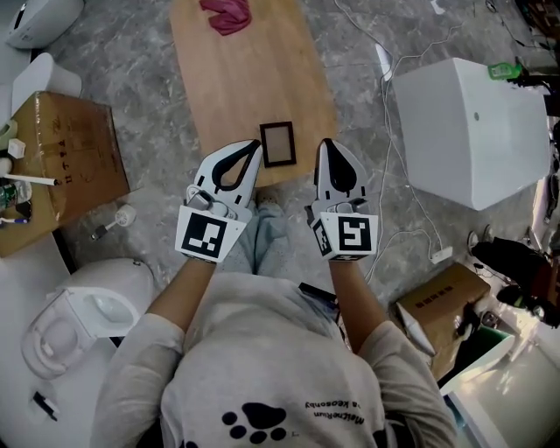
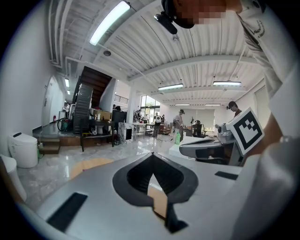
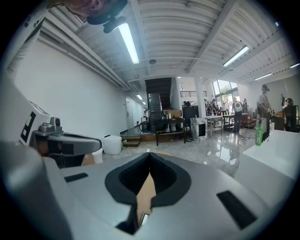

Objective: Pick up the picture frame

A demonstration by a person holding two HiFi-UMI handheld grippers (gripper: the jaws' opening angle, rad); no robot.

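Observation:
A small dark-edged picture frame (image 1: 278, 143) lies flat near the front edge of a long wooden table (image 1: 236, 79) in the head view. My left gripper (image 1: 253, 147) is shut with nothing in it, its tips just left of the frame. On the frame's right, my right gripper (image 1: 325, 146) is shut and empty too. Both point away from me, held side by side above the table's near edge. In the left gripper view the shut left gripper (image 2: 152, 155) looks out over the room, and the right gripper view shows the shut right gripper (image 3: 149, 153) the same way.
A crumpled red cloth (image 1: 226, 14) lies at the table's far end. A cardboard box (image 1: 54, 166) stands to the left, a white box (image 1: 472, 127) to the right with cables on the floor. White toilet-like fixtures (image 1: 79, 315) sit at lower left.

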